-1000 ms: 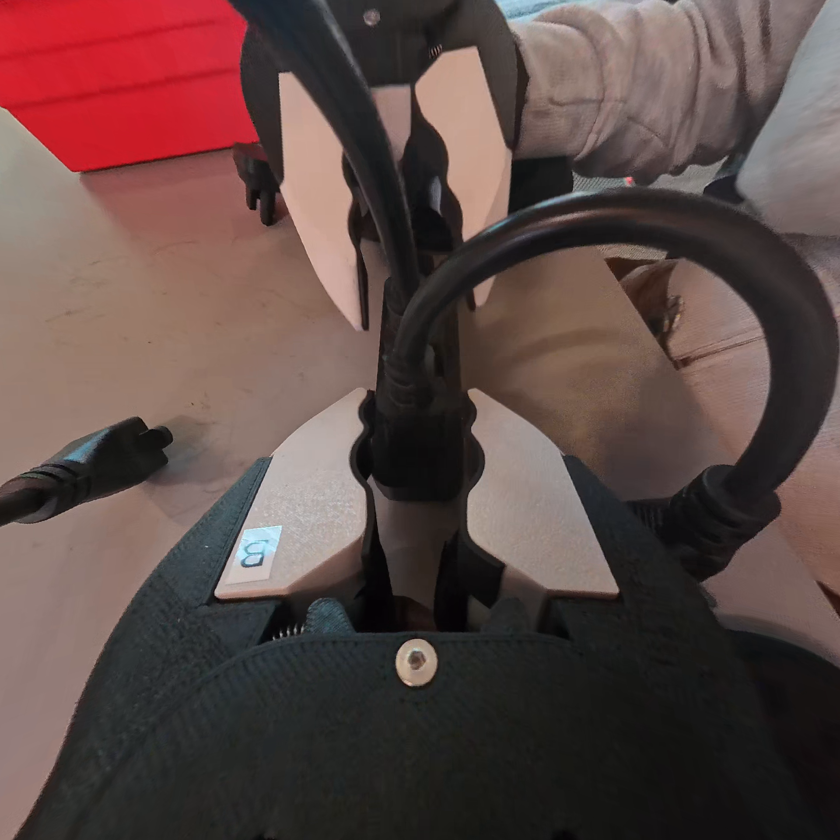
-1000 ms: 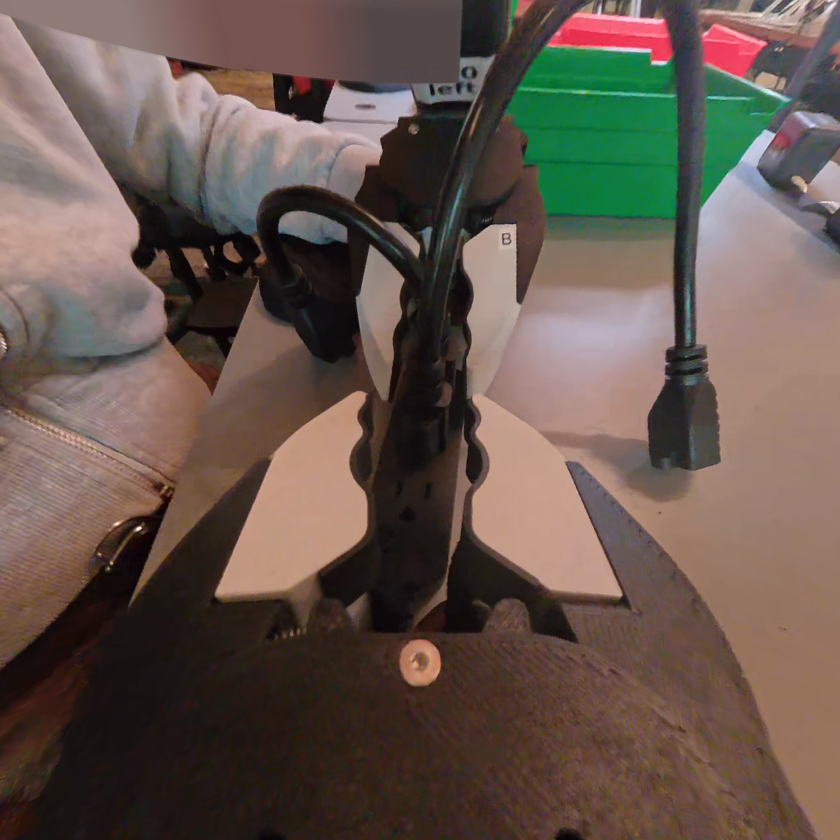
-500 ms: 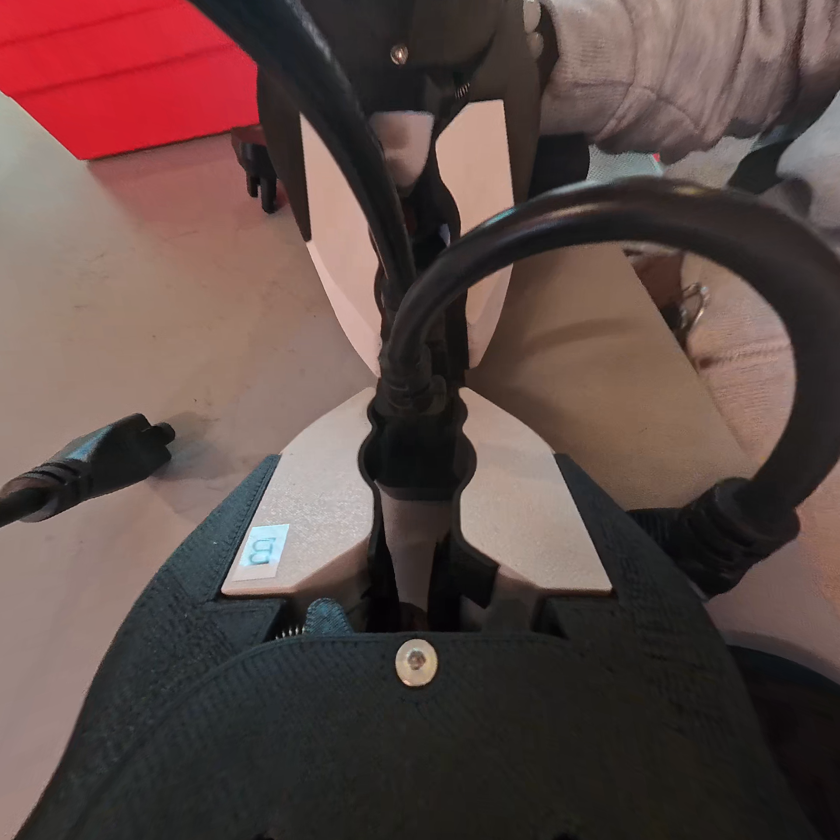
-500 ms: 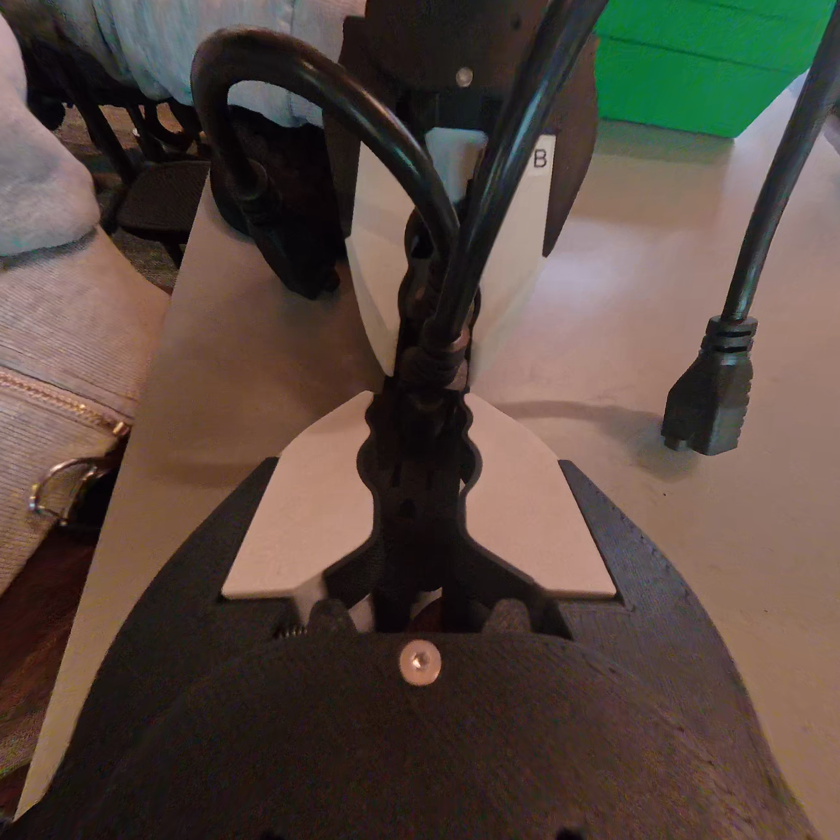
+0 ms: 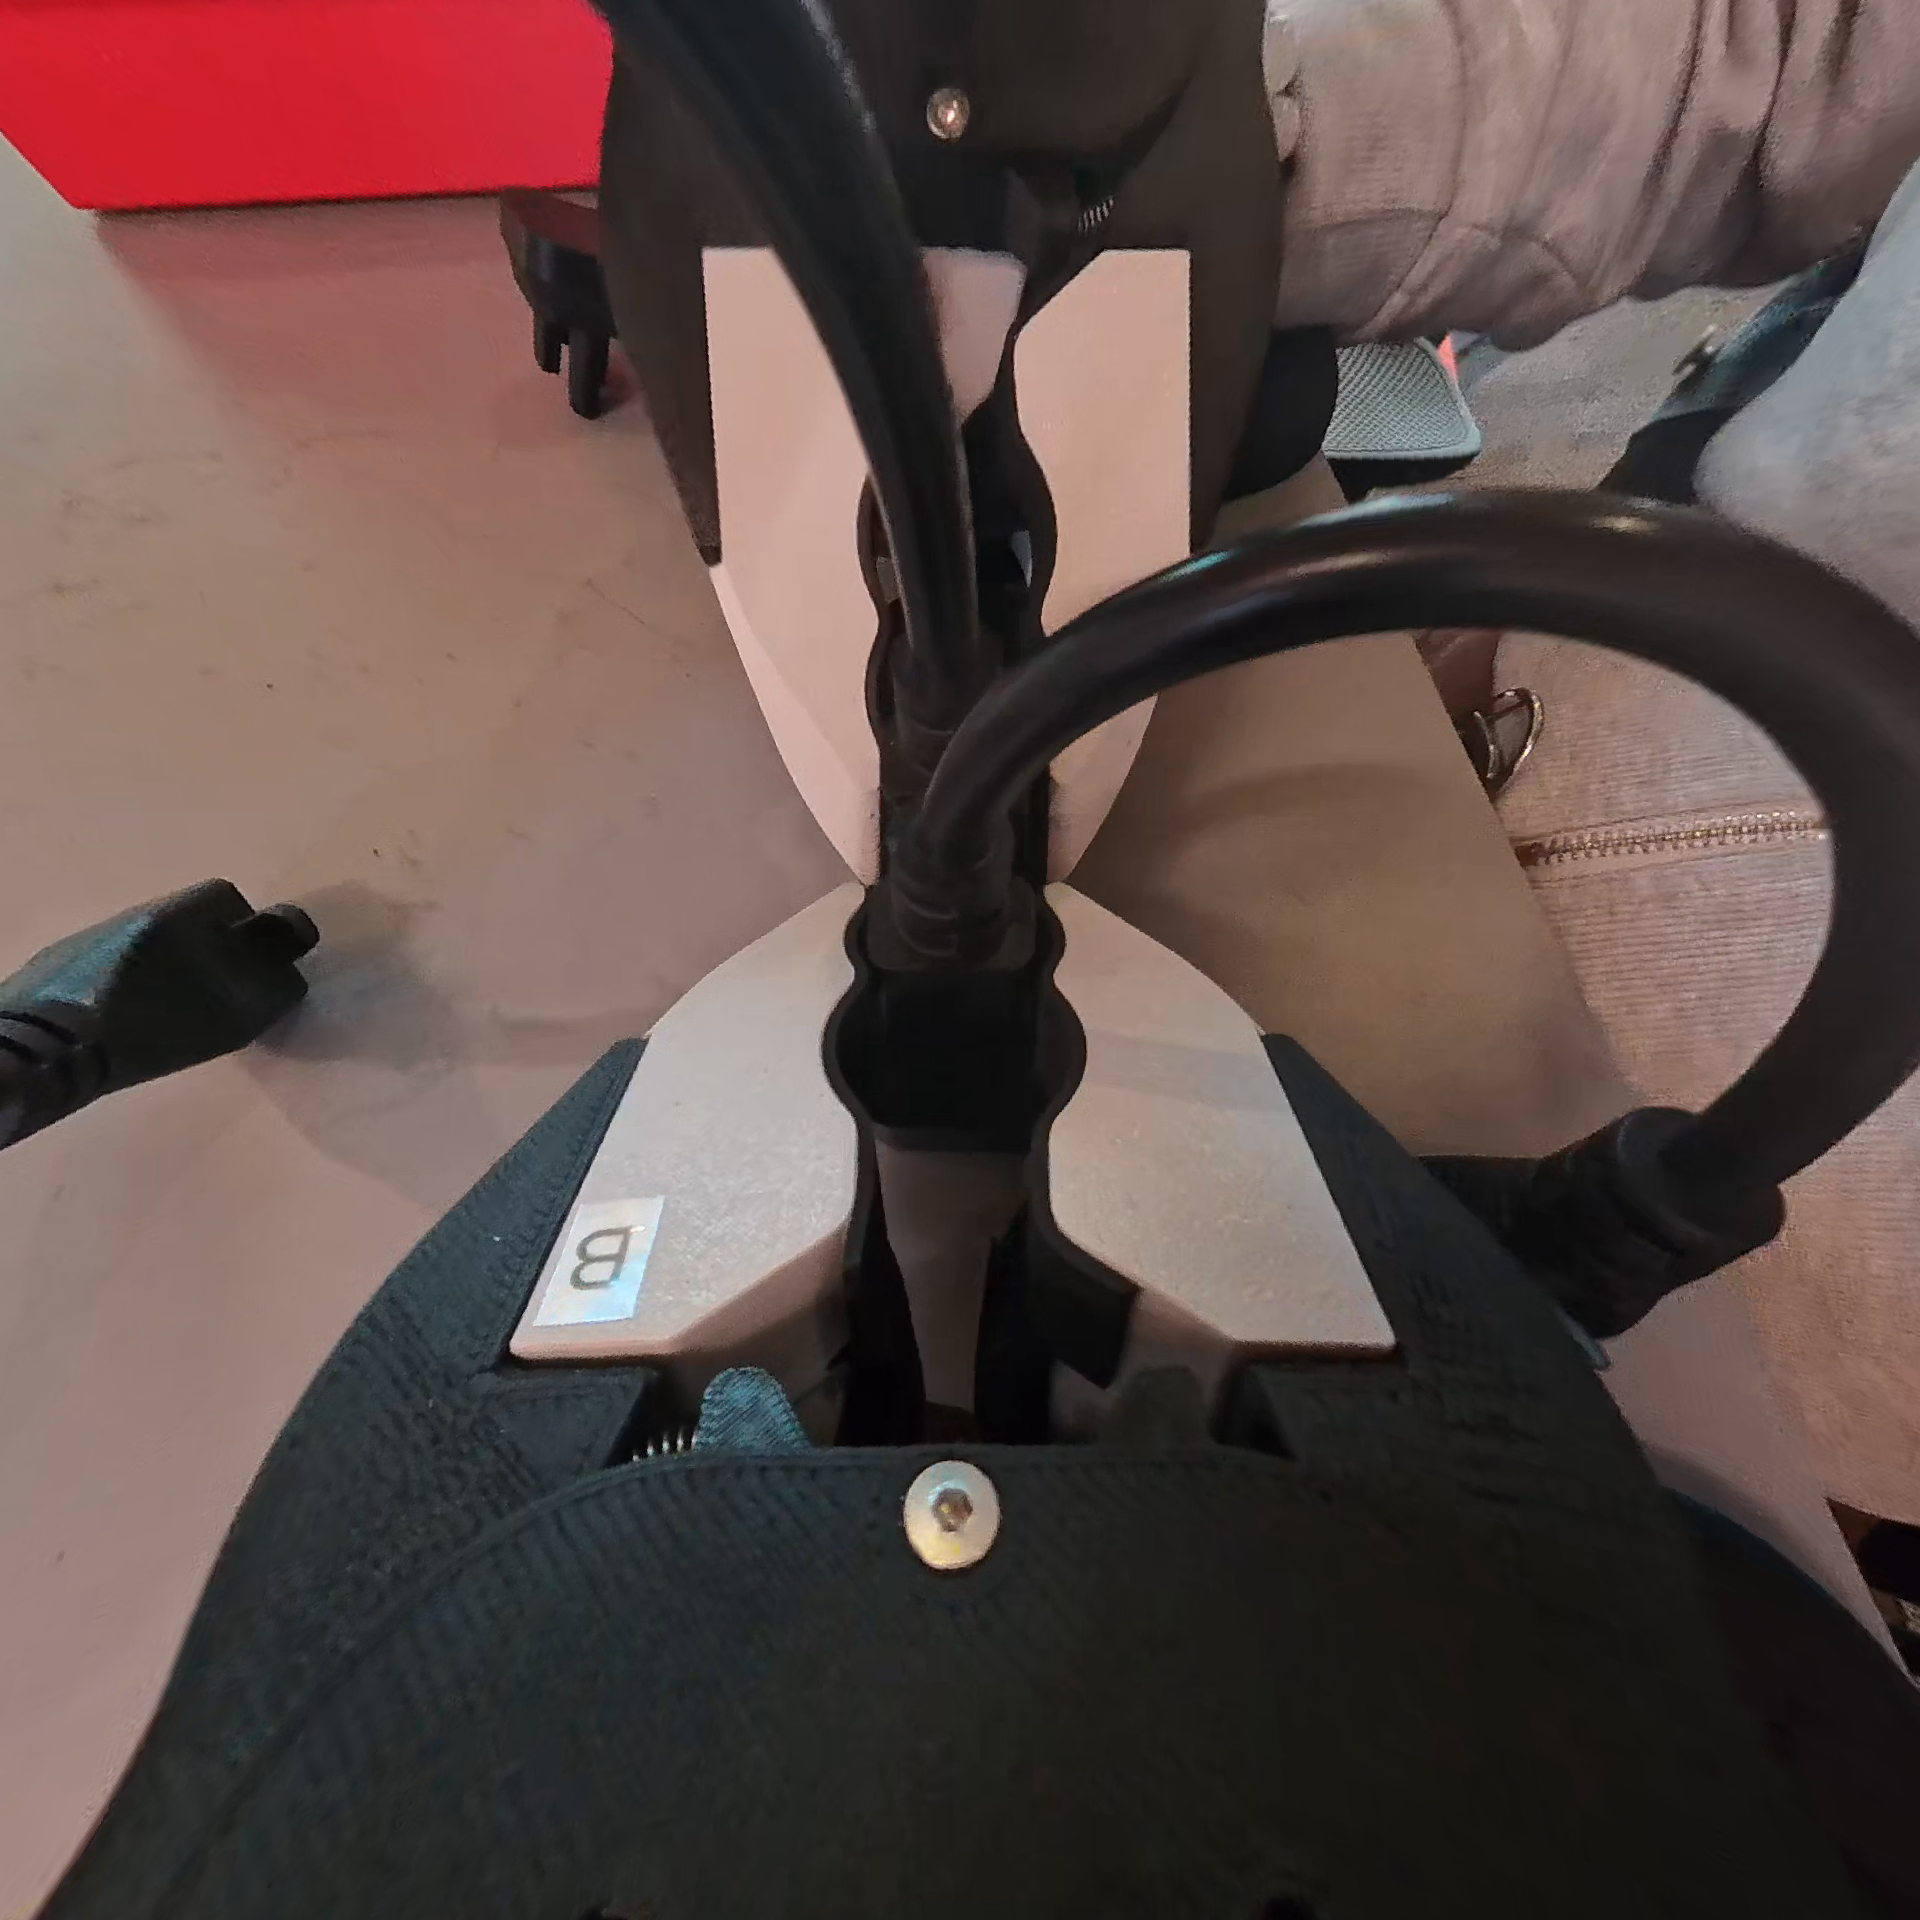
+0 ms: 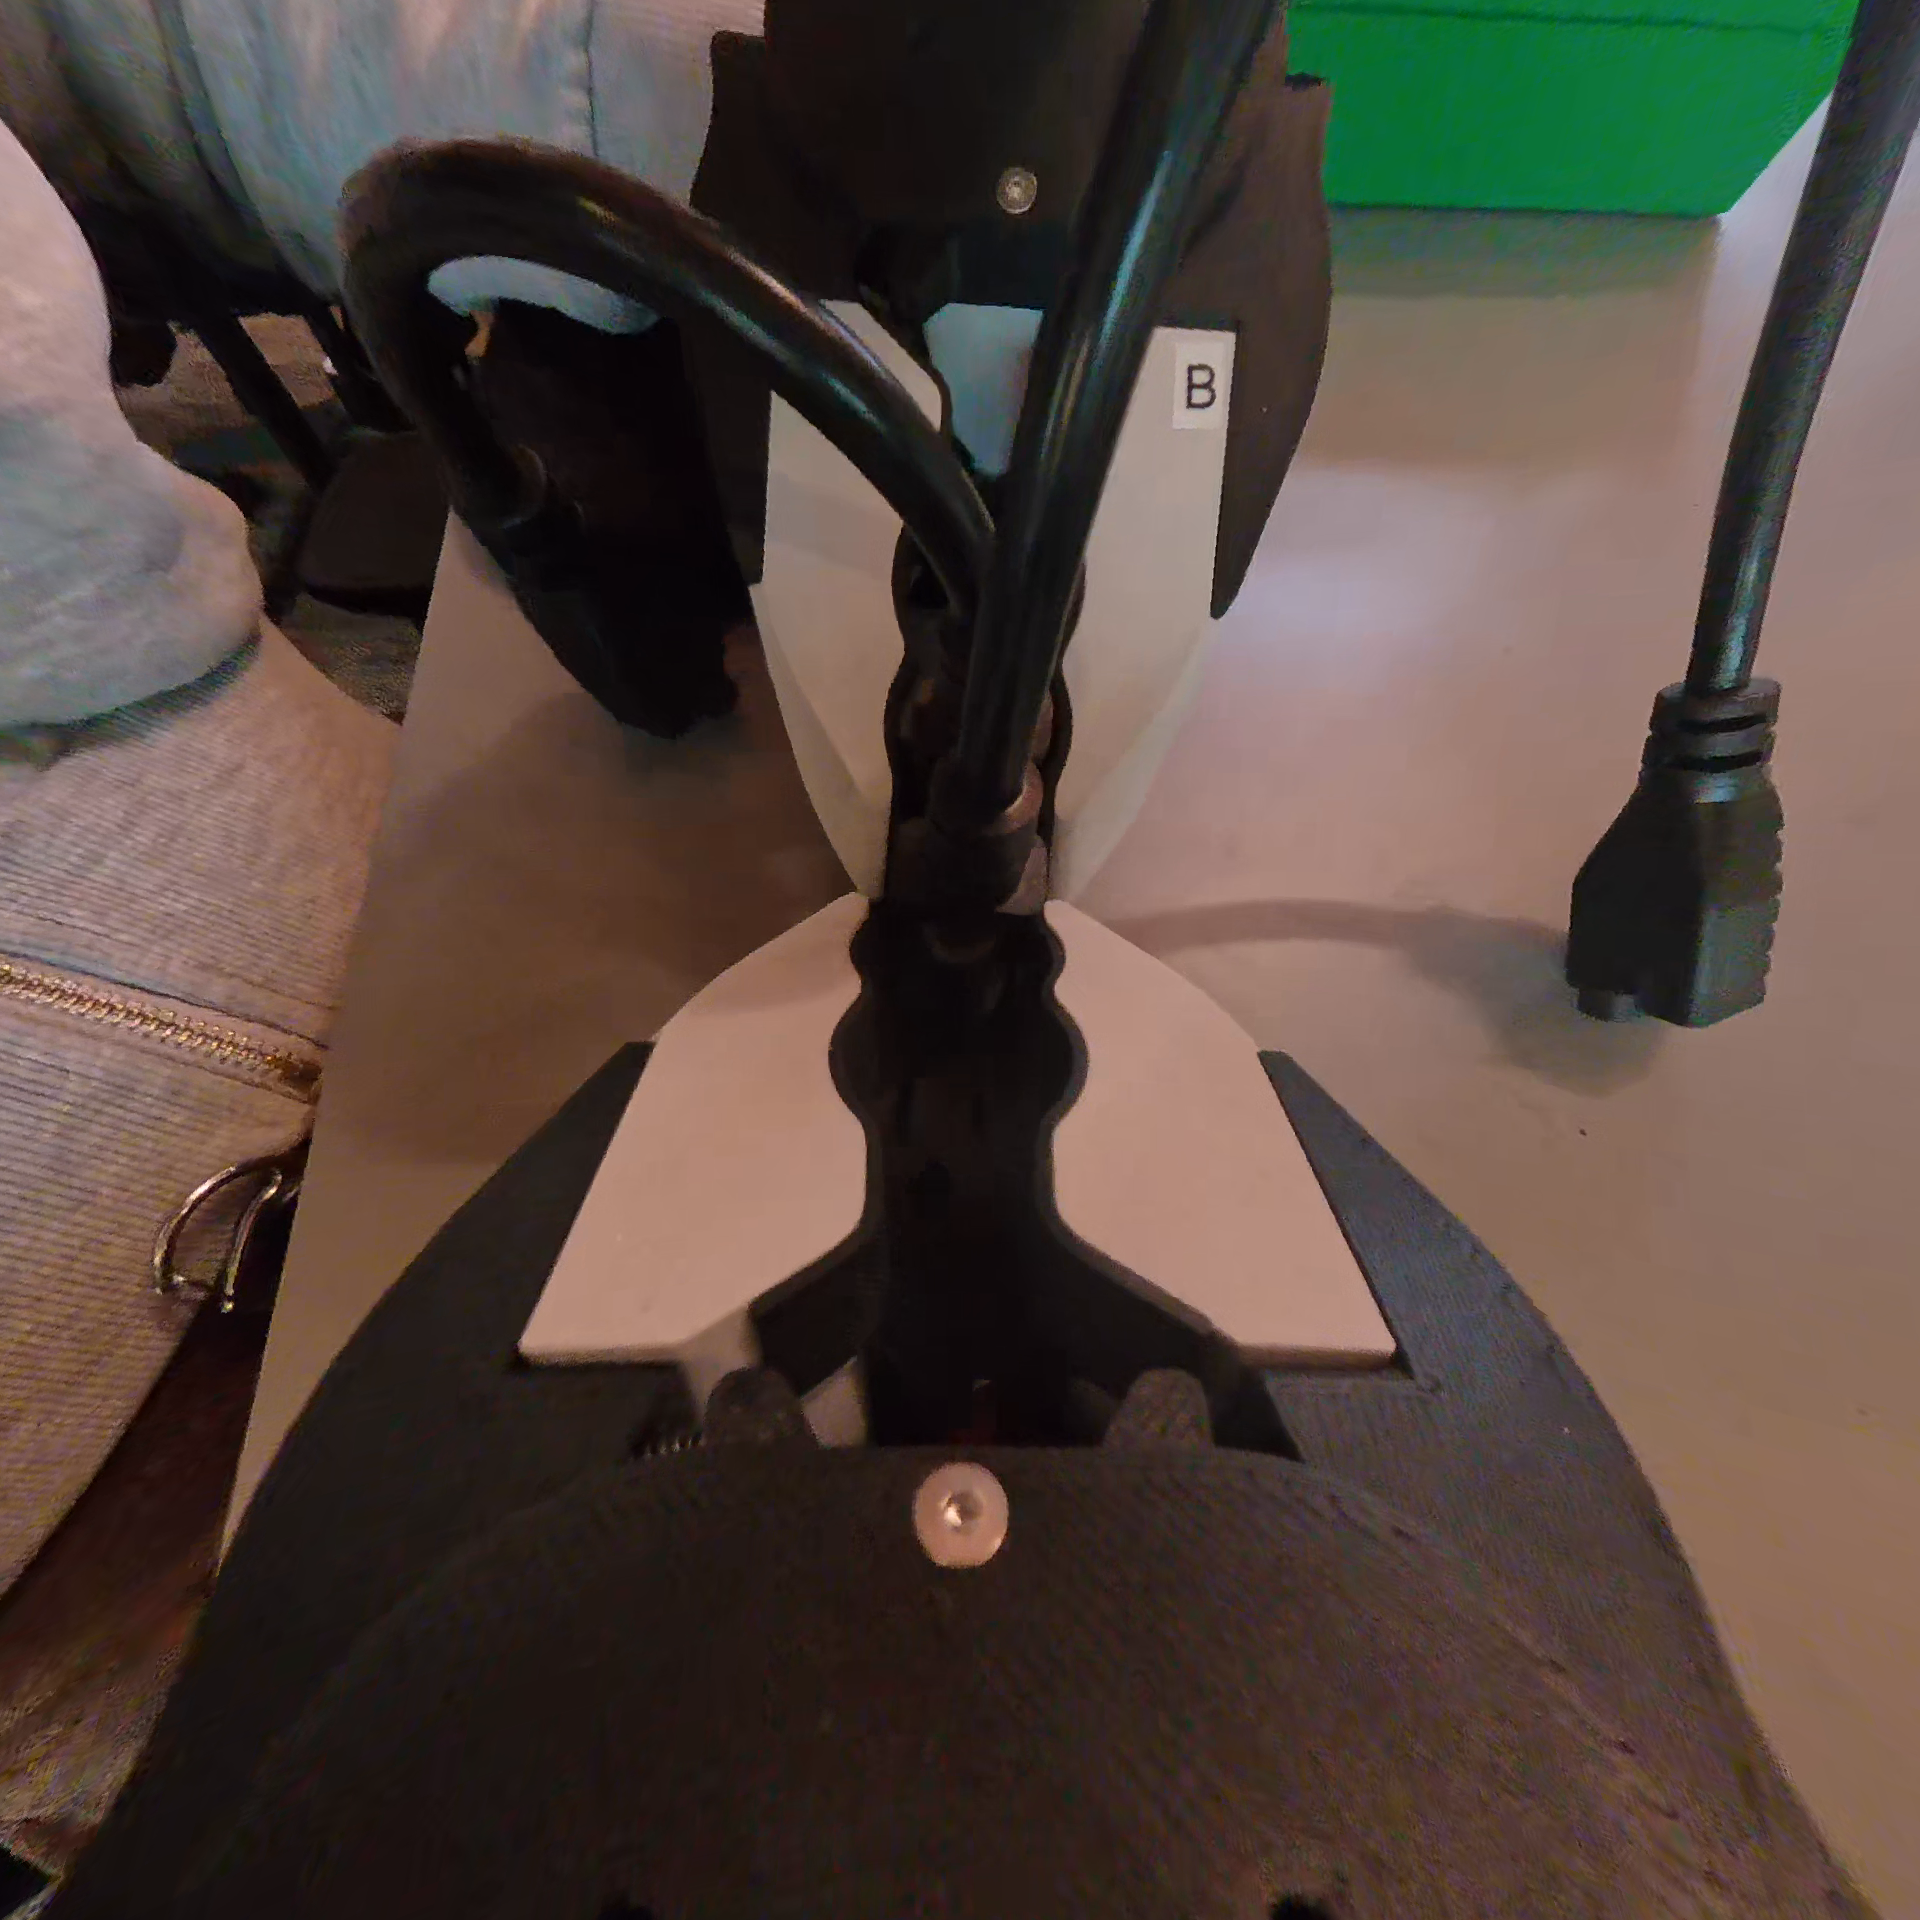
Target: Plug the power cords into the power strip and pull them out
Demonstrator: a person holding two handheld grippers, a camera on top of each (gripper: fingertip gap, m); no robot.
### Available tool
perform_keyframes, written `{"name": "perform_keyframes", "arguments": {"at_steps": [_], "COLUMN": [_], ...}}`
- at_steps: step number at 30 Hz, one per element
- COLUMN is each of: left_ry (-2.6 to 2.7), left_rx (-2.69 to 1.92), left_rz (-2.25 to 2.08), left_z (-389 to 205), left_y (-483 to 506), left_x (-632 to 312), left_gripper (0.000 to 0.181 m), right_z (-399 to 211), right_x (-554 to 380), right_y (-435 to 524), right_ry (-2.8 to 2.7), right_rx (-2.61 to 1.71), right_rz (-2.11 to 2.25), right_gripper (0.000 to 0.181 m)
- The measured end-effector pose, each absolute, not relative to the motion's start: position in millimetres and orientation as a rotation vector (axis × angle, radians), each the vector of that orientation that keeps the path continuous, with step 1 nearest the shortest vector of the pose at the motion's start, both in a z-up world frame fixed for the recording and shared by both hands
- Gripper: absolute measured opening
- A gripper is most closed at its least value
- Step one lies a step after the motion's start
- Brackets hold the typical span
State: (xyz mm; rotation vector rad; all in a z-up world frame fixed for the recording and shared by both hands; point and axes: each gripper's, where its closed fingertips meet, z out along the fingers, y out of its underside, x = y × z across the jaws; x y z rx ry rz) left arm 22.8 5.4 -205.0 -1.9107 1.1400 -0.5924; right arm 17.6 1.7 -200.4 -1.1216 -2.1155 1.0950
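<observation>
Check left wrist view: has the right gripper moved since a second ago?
Yes. The right gripper has closed in on the left gripper: fingertips now nearly meet, and it looms larger against the red bin.

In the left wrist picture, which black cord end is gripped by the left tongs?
The black rectangular plug whose cable arches to the right: the left tongs are shut on it. The black grooved connector lies loose on the table, far left.

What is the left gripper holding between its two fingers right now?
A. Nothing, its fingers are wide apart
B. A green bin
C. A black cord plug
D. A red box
C: the left gripper has its pale fingers closed around a black cord plug, its cable looping off to the right.
</observation>
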Motion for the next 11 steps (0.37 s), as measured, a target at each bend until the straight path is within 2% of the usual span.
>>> {"name": "perform_keyframes", "arguments": {"at_steps": [11], "left_ry": [1.154], "left_rx": [-1.904], "left_rz": [-0.594], "left_z": [-205.6], "left_y": [2.8], "left_x": [23.1], "left_gripper": [0.027], "right_z": [-199.1], "right_x": [18.6], "right_y": [-1.3], "right_ry": [-2.116], "right_rx": [-1.040], "right_rz": [1.060], "right_gripper": [0.025]}}
